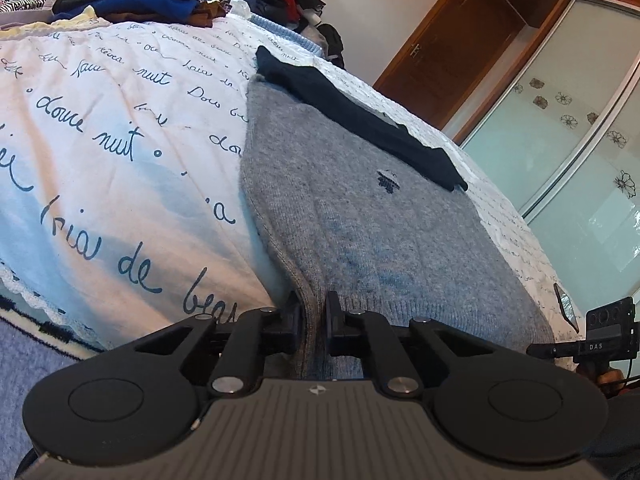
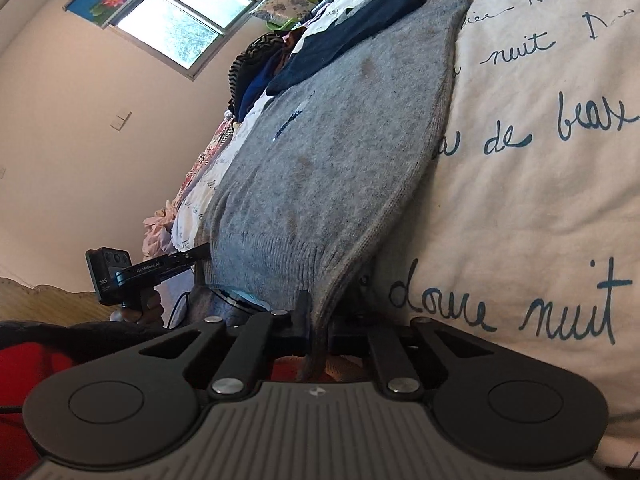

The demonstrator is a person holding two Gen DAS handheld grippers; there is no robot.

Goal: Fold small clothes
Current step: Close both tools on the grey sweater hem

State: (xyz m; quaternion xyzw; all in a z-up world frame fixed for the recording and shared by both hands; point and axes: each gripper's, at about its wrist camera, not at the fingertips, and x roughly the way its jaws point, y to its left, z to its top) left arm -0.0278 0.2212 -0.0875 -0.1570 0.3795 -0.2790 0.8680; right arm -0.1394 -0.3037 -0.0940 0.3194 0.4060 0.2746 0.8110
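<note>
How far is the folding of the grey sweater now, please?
Done: the grey sweater lies spread on the bed cover, with its dark blue sleeve laid across the top. In hand: the left gripper and the right gripper are each shut on a corner of the ribbed hem. Left: the hem is not yet brought up to the top, so the main fold remains.

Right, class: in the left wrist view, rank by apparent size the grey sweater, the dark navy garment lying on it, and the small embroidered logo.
1. Grey sweater, though nearness to the camera enlarges it.
2. Dark navy garment.
3. Embroidered logo.
</note>
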